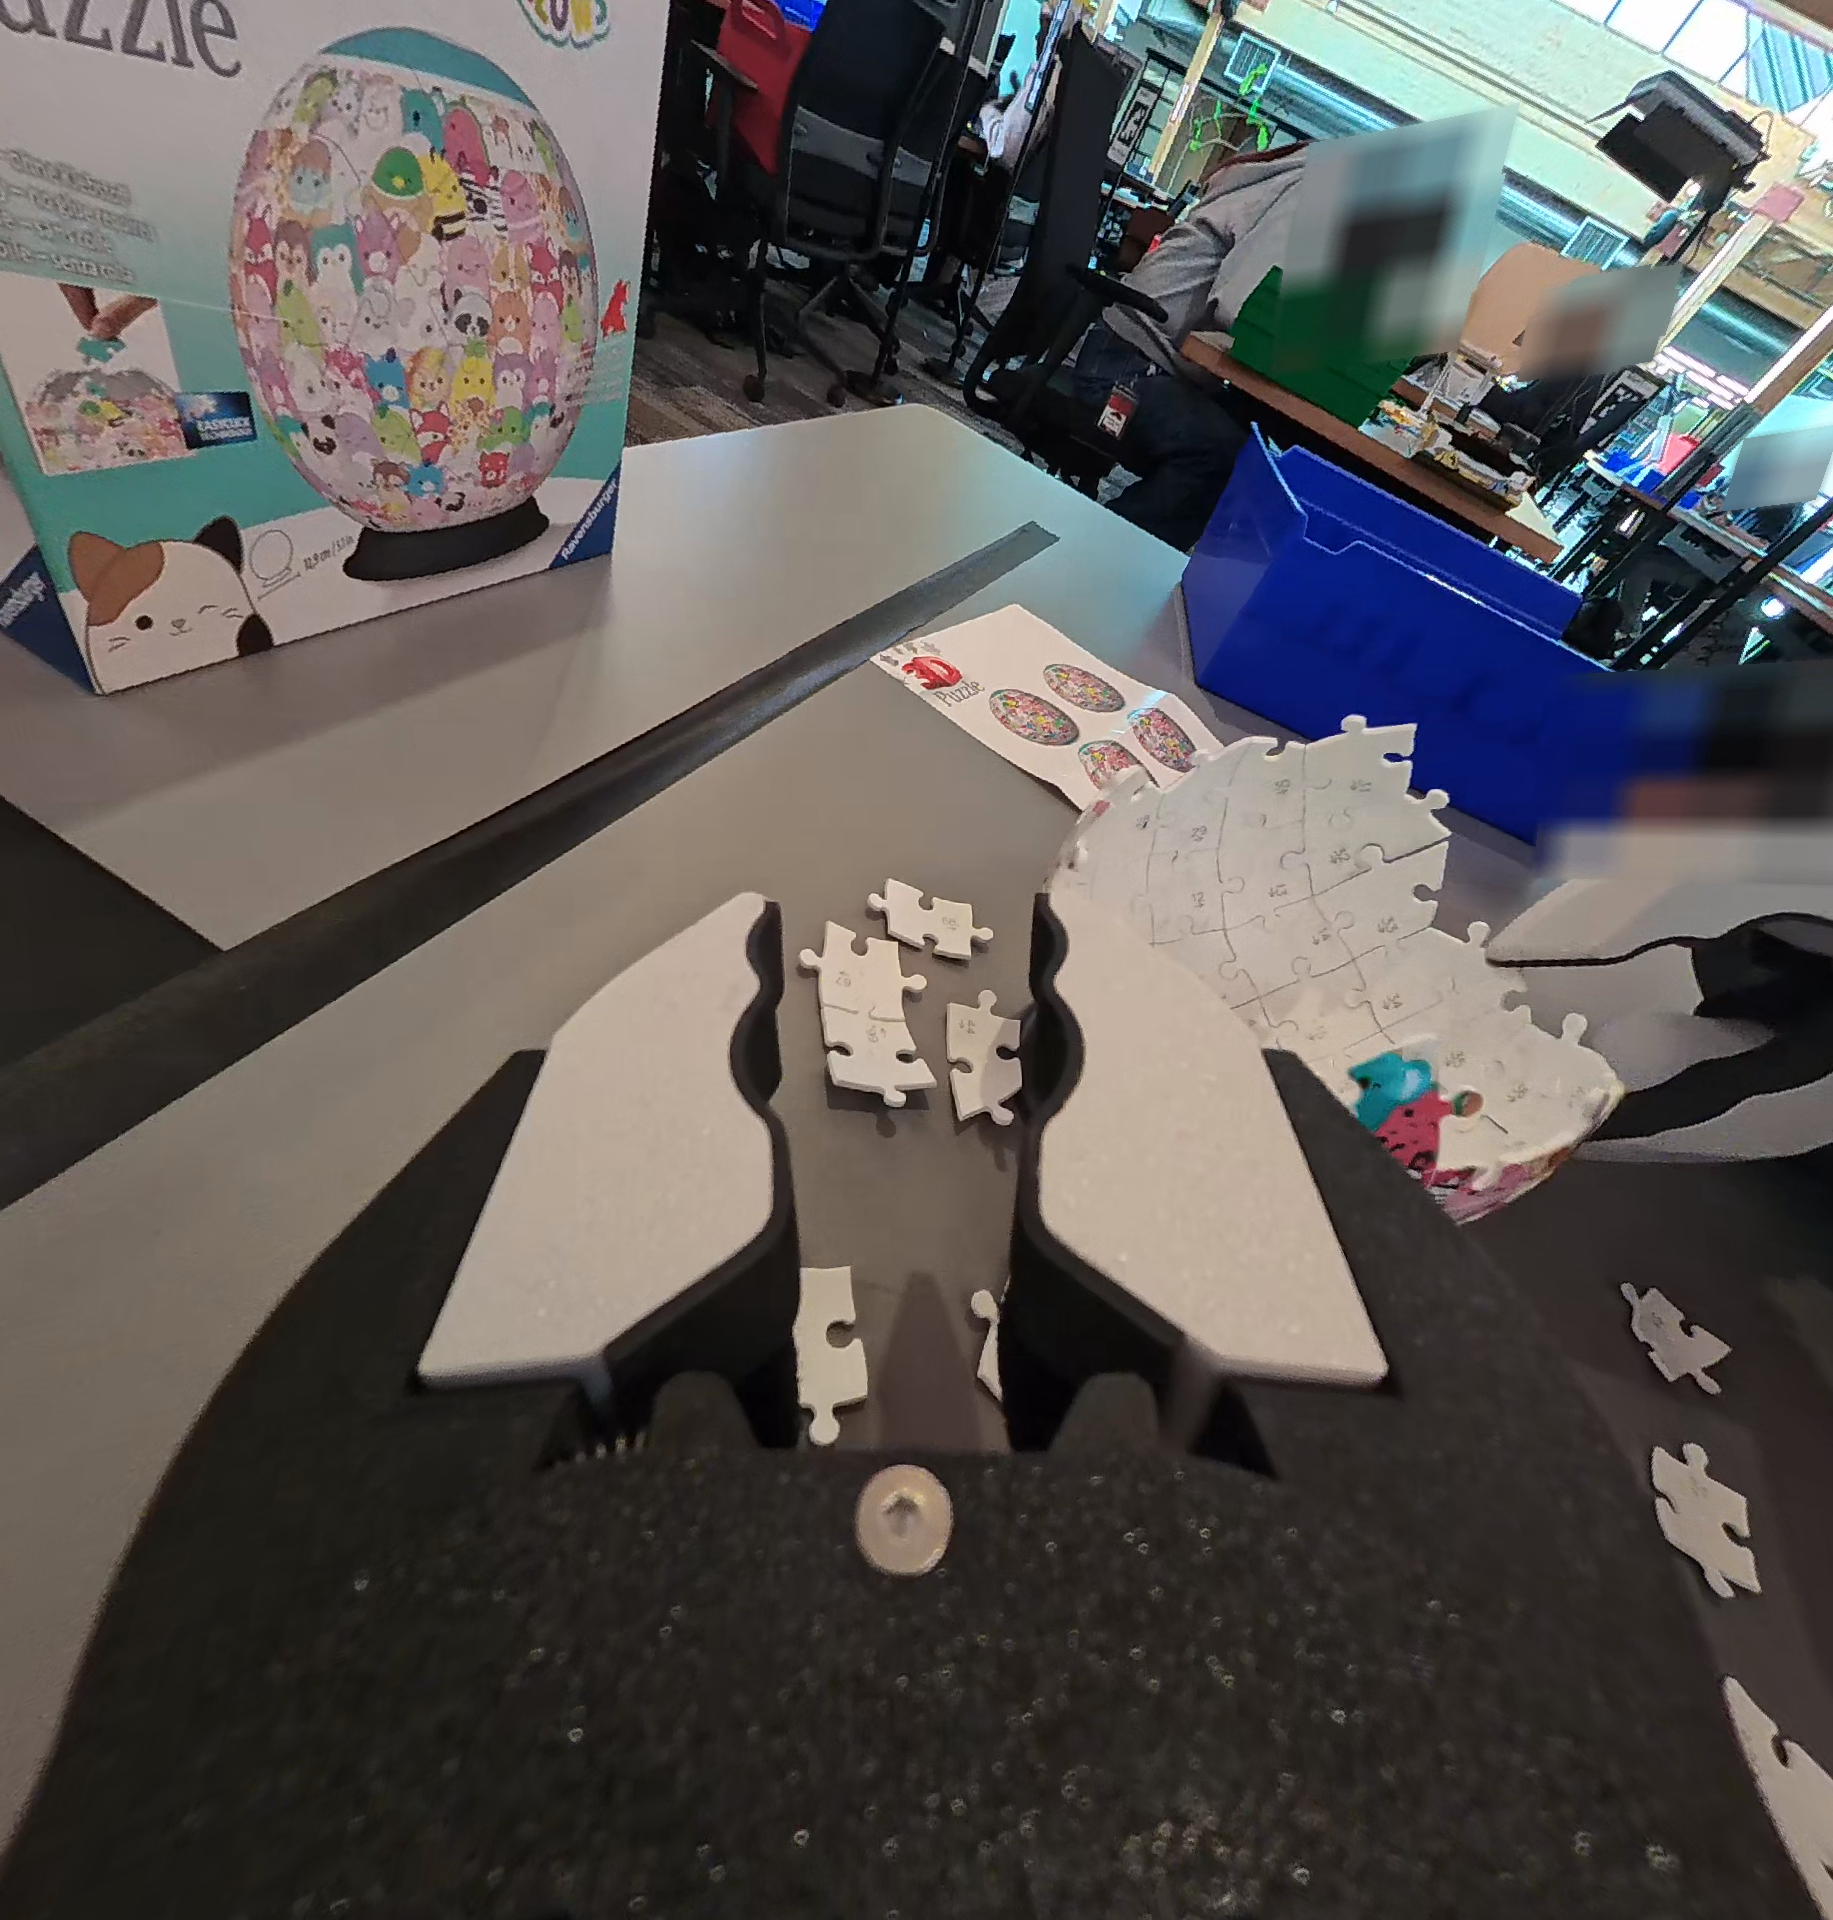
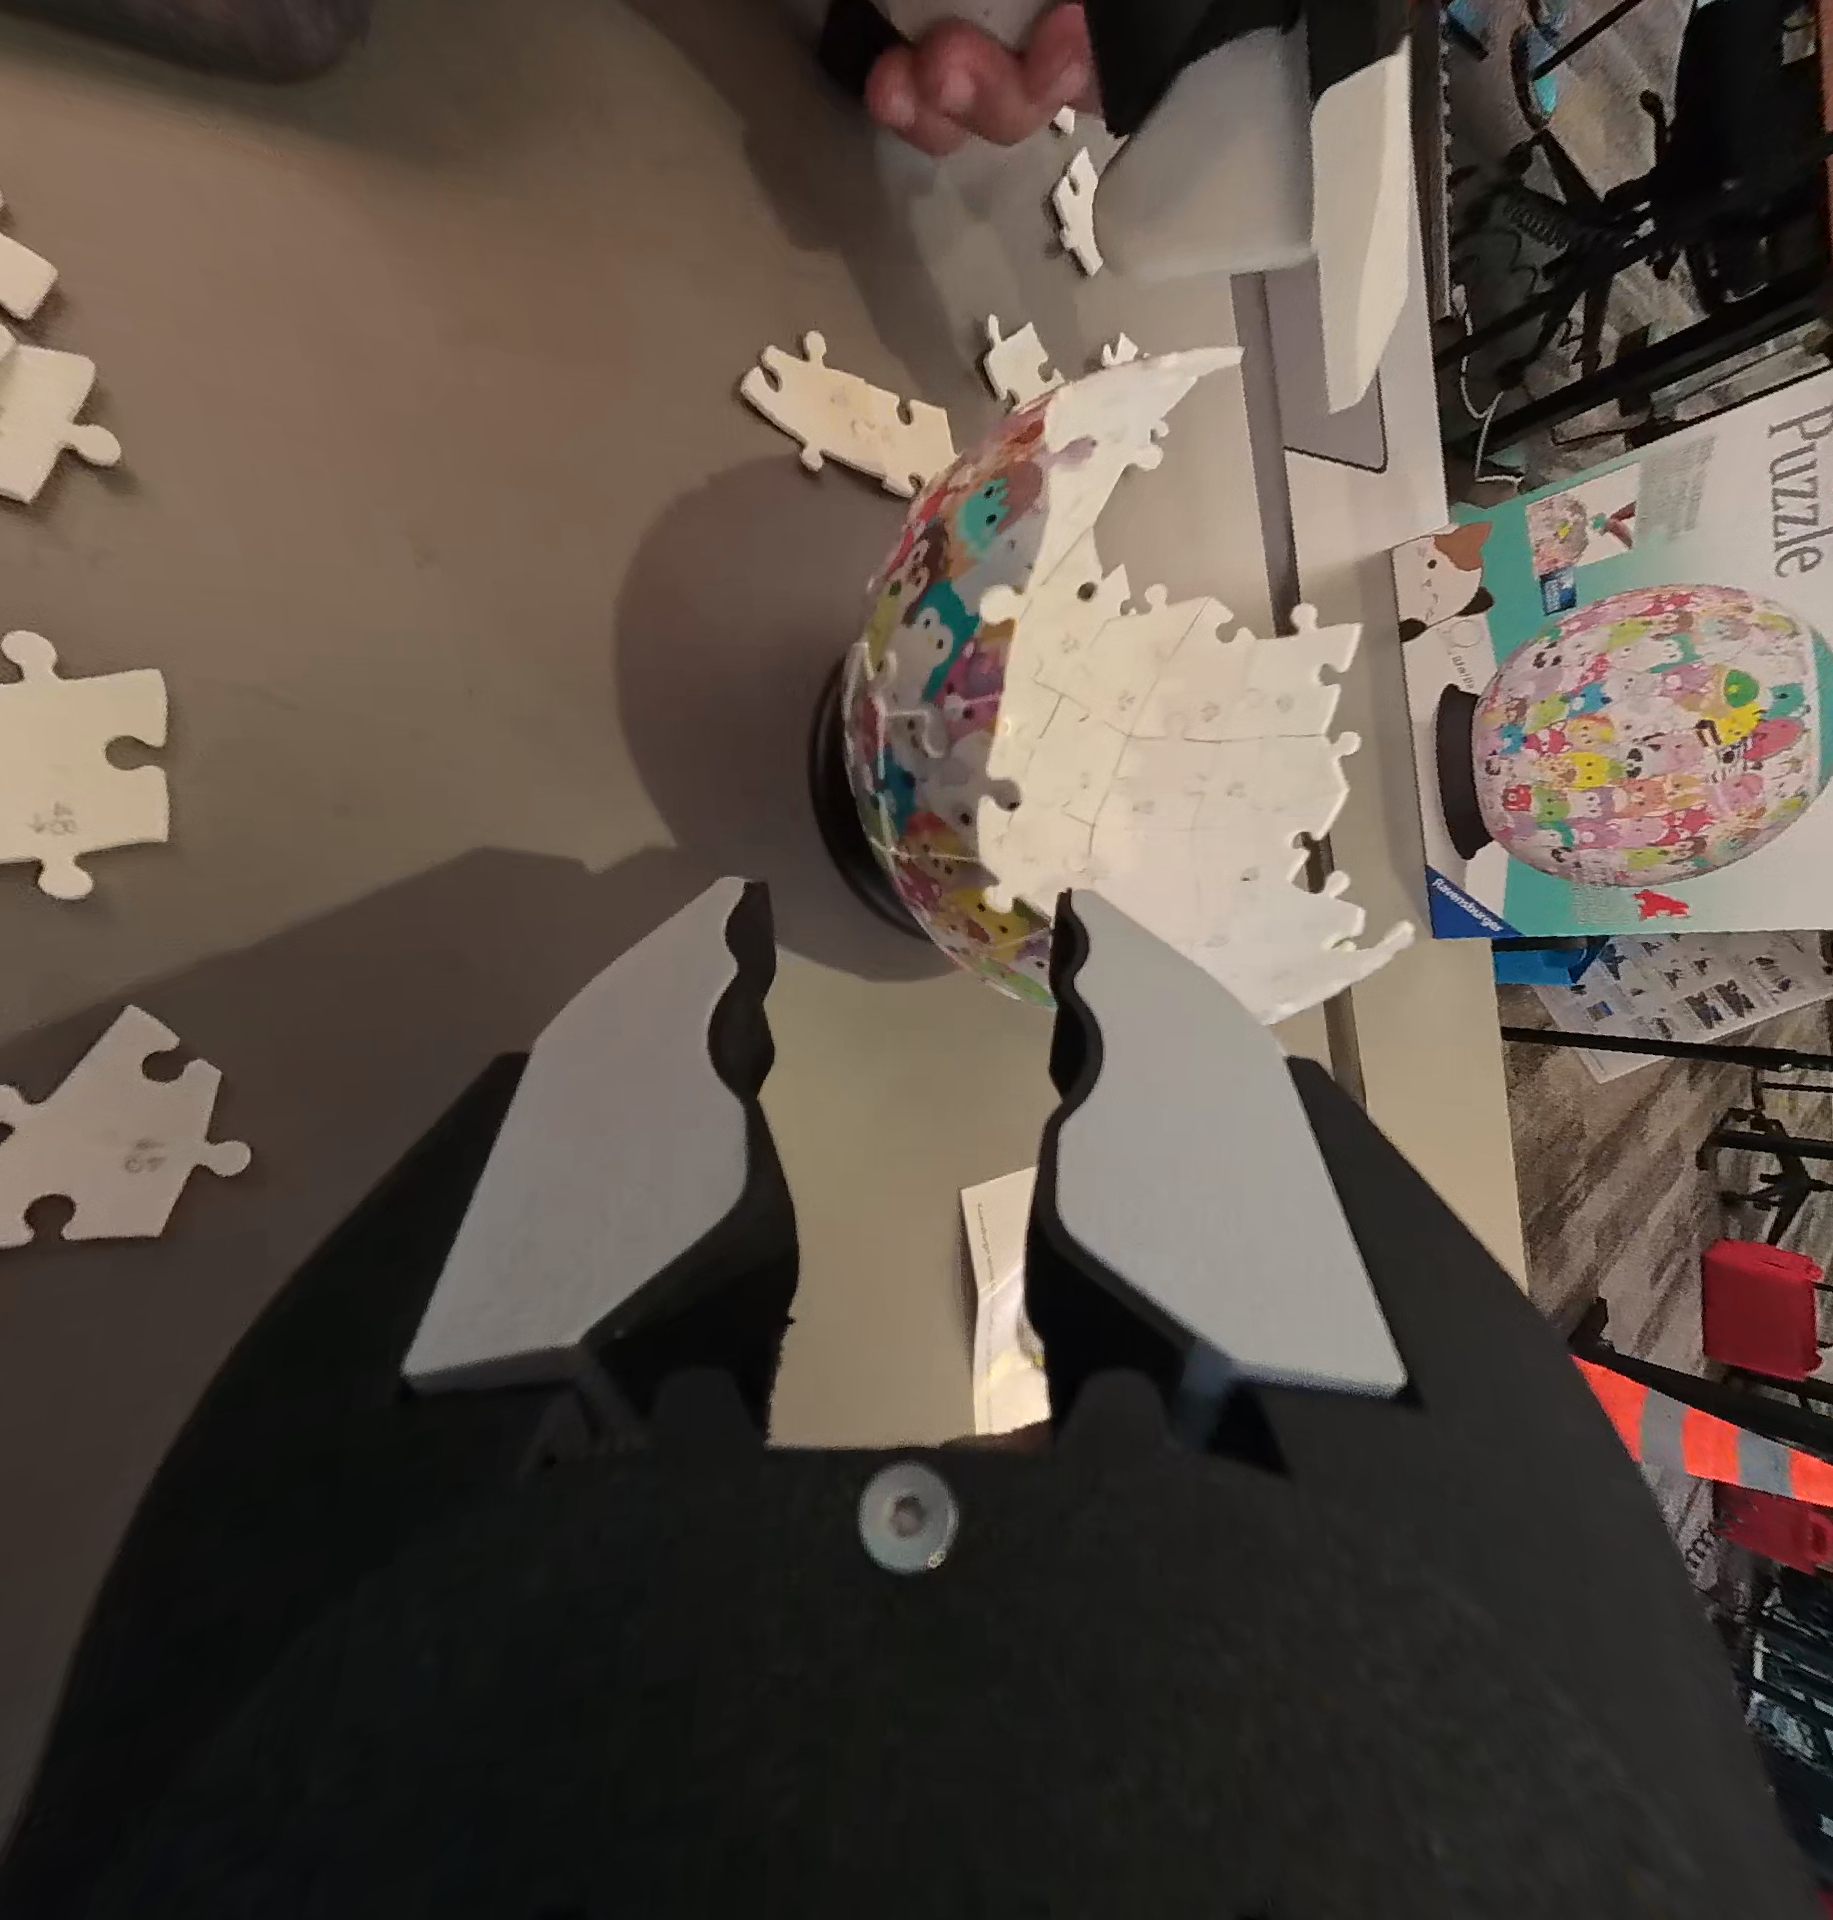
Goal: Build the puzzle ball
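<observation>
The half-built puzzle ball [image 2: 995, 665] sits on a black stand [image 2: 839, 769], its colourful outside toward the table and its white inside [image 1: 1296, 914] open. My right gripper [image 2: 907, 914] is open and empty, its right fingertip [image 2: 1073, 935] close to the ball's lower rim. It also shows blurred beside the ball in the left wrist view [image 1: 1660, 1018]. My left gripper [image 1: 904, 935] is open and empty, low over loose white pieces: a joined pair [image 1: 870, 1013] and two single pieces [image 1: 933, 920] [image 1: 985, 1055].
The puzzle box [image 1: 299, 312] stands at the back left and a blue bin [image 1: 1359, 623] behind the ball. A leaflet [image 1: 1057, 707] lies by the bin. More white pieces [image 2: 50, 764] [image 2: 91, 1132] lie spread over the grey table [image 2: 424, 623]. A person's hand [image 2: 974, 83] holds the other gripper.
</observation>
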Tool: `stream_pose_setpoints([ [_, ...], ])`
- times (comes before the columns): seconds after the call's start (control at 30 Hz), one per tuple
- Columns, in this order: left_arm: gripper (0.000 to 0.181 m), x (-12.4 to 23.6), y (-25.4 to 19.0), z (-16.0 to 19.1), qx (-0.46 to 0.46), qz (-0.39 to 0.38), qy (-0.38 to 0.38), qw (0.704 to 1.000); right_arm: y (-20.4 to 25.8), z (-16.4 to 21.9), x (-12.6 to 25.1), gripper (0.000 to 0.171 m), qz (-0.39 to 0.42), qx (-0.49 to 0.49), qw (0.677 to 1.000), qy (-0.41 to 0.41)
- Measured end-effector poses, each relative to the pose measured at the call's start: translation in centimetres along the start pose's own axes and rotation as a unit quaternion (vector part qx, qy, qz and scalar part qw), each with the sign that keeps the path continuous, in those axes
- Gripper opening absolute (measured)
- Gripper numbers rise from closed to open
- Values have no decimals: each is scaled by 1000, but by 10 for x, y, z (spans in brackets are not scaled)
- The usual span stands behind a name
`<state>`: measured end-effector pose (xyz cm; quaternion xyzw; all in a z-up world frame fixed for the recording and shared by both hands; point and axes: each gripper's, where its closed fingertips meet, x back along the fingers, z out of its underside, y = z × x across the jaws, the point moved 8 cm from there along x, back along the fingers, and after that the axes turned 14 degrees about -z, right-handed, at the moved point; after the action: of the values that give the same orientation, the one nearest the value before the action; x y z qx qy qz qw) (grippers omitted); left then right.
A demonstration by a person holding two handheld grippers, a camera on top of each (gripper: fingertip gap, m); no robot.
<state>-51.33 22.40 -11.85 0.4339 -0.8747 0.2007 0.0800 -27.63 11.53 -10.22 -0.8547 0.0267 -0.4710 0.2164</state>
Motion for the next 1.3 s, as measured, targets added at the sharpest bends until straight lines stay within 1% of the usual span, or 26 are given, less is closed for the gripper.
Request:
stream_pose_setpoints([
  [0.1, 45, 0, 0, 0, -1, 1, 1, 1000, 1, 1, -1, 51, 0, -6, 1000, -5],
  [0.27, 45, -1, -1, 0, -2, 0, 2, 1000, 5, 6, -11, 54, -3, -4, 1000, 10],
  [0.47, 45, -1, -1, 1, -1, 2, 4, 1000, 7, 9, -21, 56, -24, -13, 1000, 13],
  [0.7, 45, -2, -1, 1, 0, 3, 6, 1000, 4, 11, -29, 60, -62, -42, 997, -9],
  [0.77, 45, -2, -1, 1, 0, 4, 6, 1000, 3, 6, -18, 60, -74, -42, 996, -20],
  [0.83, 45, -2, -1, 1, 0, 4, 5, 1000, -3, -8, 7, 61, -89, -25, 995, -43],
  [0.87, 45, -2, -1, 1, 1, 4, 5, 1000, -11, -18, 22, 58, -93, -9, 994, -57],
  [0.93, 45, -2, -1, 1, 1, 5, 5, 1000, -37, -39, 53, 51, -78, 38, 994, -71],
  [1.0, 45, -2, -1, 1, 0, 5, 5, 1000, -65, -58, 69, 45, -84, 84, 991, -69],
  [1.03, 45, -2, -1, 1, 0, 4, 4, 1000, -78, -64, 67, 44, -98, 104, 988, -64],
  [1.07, 45, -2, -1, 1, 0, 3, 3, 1000, -90, -66, 58, 38, -109, 127, 985, -47],
  [1.1, 45, -2, 0, 1, 2, 4, 2, 1000, -100, -64, 43, 29, -121, 147, 982, -18],
  [1.13, 45, -2, 0, 0, 5, 4, 1, 1000, -107, -61, 26, 27, -141, 155, 978, 7],
  [1.23, 45, -1, 3, 0, 12, 3, -3, 1000, -110, -52, -18, 30, -234, 147, 958, 74],
  [1.3, 45, 0, 5, -1, 17, 2, -6, 1000, -105, -51, -35, 31, -254, 175, 945, 109],
])
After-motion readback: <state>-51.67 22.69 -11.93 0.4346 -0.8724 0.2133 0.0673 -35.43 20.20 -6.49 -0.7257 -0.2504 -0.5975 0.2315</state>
